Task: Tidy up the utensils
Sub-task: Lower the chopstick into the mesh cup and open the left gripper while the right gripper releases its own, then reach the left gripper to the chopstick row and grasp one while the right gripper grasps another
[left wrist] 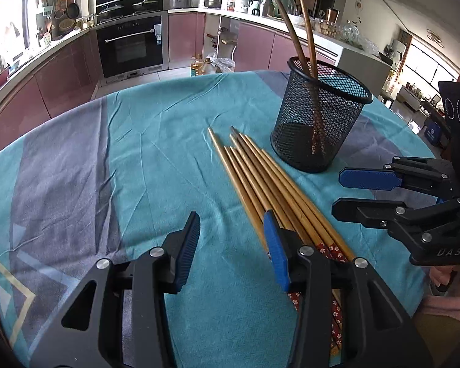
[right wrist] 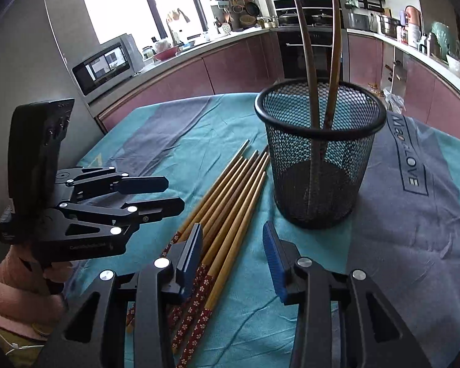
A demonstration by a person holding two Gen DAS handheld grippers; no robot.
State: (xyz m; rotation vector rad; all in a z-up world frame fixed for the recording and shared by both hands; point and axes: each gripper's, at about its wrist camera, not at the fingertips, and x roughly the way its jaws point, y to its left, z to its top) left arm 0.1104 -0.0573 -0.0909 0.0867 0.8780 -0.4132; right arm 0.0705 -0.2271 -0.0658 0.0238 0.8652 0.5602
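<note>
Poised apart and empty, left gripper and right gripper over loose chopsticks on blue tablecloth. Risk: pinching several, scattering the rest. Beyond, mesh holder with two sticks, easily tipped by a knock.

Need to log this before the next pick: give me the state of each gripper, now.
Left gripper: open, holding nothing, over the cloth beside the loose chopsticks.
Right gripper: open, holding nothing, above the chopsticks.
</note>
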